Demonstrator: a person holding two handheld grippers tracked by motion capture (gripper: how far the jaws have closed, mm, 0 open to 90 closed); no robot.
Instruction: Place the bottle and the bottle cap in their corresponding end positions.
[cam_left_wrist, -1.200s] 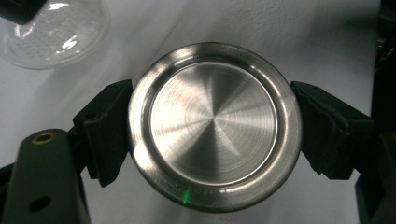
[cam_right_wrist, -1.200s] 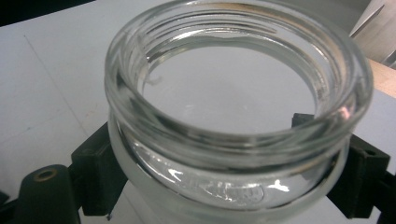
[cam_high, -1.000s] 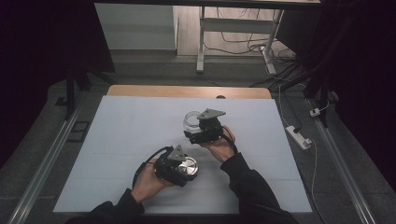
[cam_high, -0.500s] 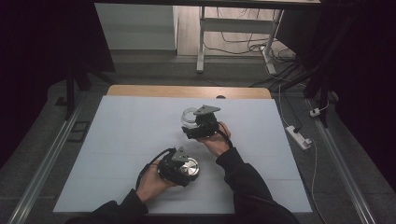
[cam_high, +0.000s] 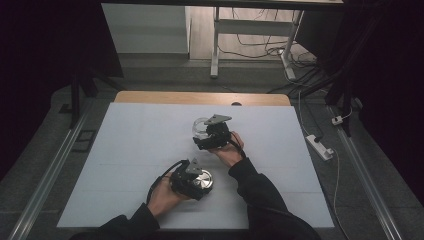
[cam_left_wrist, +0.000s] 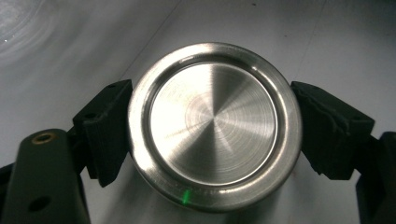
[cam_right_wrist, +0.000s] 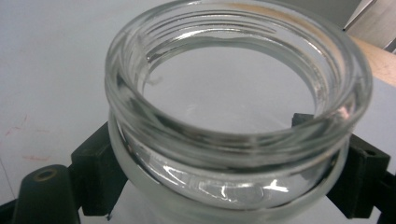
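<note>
— White sheeting covers the surface (cam_high: 130, 150) in the high view, with dark floor and cables beyond its far edge. What are the hands doing?

— The left gripper (cam_high: 192, 181), near the person, pinches a round metal lid (cam_high: 204, 180). The right gripper (cam_high: 212, 134), farther off and a little to the right, grips a clear glass jar (cam_high: 200, 127). The two things lie well apart.

— And the left gripper view?

— Both black jaws press the lid's (cam_left_wrist: 215, 123) rim from either side, its brushed face toward the camera, white surface behind.

— The right gripper view?

— The jaws clamp the jar (cam_right_wrist: 233, 121) below its threaded neck; mouth open, seemingly empty, though the glare makes that hard to judge.
</note>
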